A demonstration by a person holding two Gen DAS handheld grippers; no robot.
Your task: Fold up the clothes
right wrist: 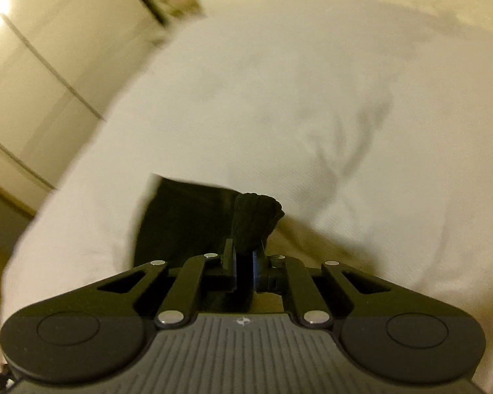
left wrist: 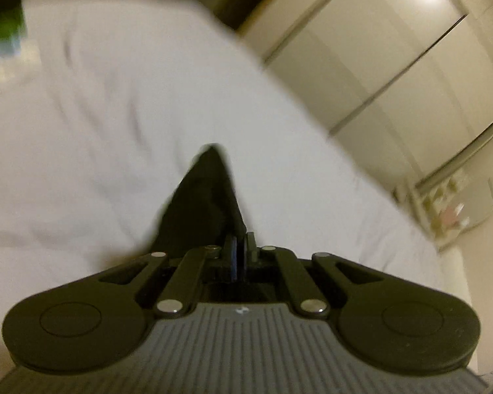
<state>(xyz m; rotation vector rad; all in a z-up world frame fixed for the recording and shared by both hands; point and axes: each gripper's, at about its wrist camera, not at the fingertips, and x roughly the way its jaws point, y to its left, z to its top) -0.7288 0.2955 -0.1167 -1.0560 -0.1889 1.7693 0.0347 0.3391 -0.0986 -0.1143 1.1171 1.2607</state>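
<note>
A black garment (left wrist: 207, 197) is pinched in my left gripper (left wrist: 241, 246), whose jaws are shut on a pointed corner of the cloth that sticks out ahead over the white bed sheet (left wrist: 115, 115). My right gripper (right wrist: 245, 252) is shut on another bunched, ribbed edge of the same black garment (right wrist: 187, 216), which hangs down to the left of the fingers above the white bed sheet (right wrist: 312, 98). Both views are blurred by motion. The rest of the garment is hidden below the grippers.
A cream wardrobe with sliding doors (left wrist: 378, 49) stands beyond the bed edge, also in the right wrist view (right wrist: 33, 65). A dark and green pile (left wrist: 3, 6) lies at the bed's far left. A cluttered shelf (left wrist: 450, 207) sits by the wardrobe.
</note>
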